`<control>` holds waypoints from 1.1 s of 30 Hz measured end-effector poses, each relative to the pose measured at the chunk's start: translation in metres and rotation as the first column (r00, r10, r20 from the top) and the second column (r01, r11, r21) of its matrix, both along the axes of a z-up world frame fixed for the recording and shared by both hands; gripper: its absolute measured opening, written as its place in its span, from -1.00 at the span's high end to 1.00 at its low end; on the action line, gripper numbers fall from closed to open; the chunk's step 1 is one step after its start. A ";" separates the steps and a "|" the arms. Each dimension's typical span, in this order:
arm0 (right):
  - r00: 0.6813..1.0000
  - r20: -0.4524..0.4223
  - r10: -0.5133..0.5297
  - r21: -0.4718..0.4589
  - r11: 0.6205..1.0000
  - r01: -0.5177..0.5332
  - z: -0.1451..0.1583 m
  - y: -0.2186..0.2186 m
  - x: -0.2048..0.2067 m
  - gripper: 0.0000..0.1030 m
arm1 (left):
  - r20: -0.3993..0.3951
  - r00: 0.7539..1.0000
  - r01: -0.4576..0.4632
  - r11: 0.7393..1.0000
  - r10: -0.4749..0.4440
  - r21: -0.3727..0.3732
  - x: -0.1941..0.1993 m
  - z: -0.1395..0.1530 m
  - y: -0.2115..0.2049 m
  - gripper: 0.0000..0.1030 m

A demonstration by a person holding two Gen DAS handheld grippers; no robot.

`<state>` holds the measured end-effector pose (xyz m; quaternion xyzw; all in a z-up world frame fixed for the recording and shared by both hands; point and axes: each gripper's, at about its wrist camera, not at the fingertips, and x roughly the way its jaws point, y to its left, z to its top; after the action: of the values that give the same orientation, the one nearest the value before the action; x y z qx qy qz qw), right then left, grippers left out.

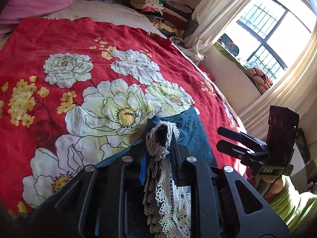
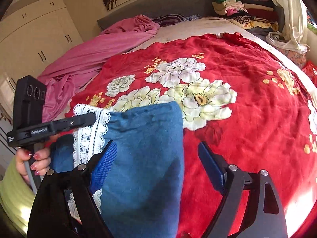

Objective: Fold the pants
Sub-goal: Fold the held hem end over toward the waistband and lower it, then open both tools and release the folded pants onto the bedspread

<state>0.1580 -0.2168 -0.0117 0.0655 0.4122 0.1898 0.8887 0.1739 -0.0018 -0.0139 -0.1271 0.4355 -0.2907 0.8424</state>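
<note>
My left gripper [image 2: 95,119] is clamped on the lace hem [image 2: 91,130] of the blue pants [image 2: 144,158], lifting that end near the bed's front edge — my right gripper [image 2: 156,166] hangs spread wide, holding nothing, with the cloth between its pads. The pants run lengthwise away from me over the red bedspread [image 2: 247,79]. The right is nearer the free edge; the pink sheet [image 2: 95,55] and the pile of clothes [image 2: 243,11] at the far edge lie well apart.

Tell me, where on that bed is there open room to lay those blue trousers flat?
The red flowered bedspread lies bare ahead of the blue lace-trimmed pants. Crowded spots: the rumpled pink sheet at the left, and the folded clothes stack by the headboard.
</note>
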 end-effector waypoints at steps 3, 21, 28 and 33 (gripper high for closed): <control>1.000 -0.019 0.023 -0.164 0.986 -0.025 -0.018 0.018 0.022 -0.61 | -0.045 0.998 -0.044 0.997 0.046 0.057 0.011 -0.020 -0.003 0.73; 1.000 0.023 0.020 -0.071 0.997 -0.019 -0.003 -0.021 -0.060 -0.68 | 0.071 0.985 -0.169 0.969 0.158 0.181 -0.054 0.020 0.005 0.00; 0.994 0.081 0.076 -0.112 0.991 -0.067 -0.004 -0.013 -0.122 -0.68 | 0.000 0.973 -0.225 0.959 0.229 0.172 -0.108 0.008 0.018 -0.01; 0.985 0.072 0.158 -0.133 0.980 -0.147 -0.010 0.001 -0.139 -0.52 | -0.094 0.962 -0.244 0.960 0.257 0.135 -0.136 -0.013 0.025 0.20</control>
<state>0.0188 -0.2160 -0.0217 -0.0312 0.3902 0.2332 0.8902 0.0381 0.0228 -0.0265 -0.1455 0.4789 -0.1469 0.8532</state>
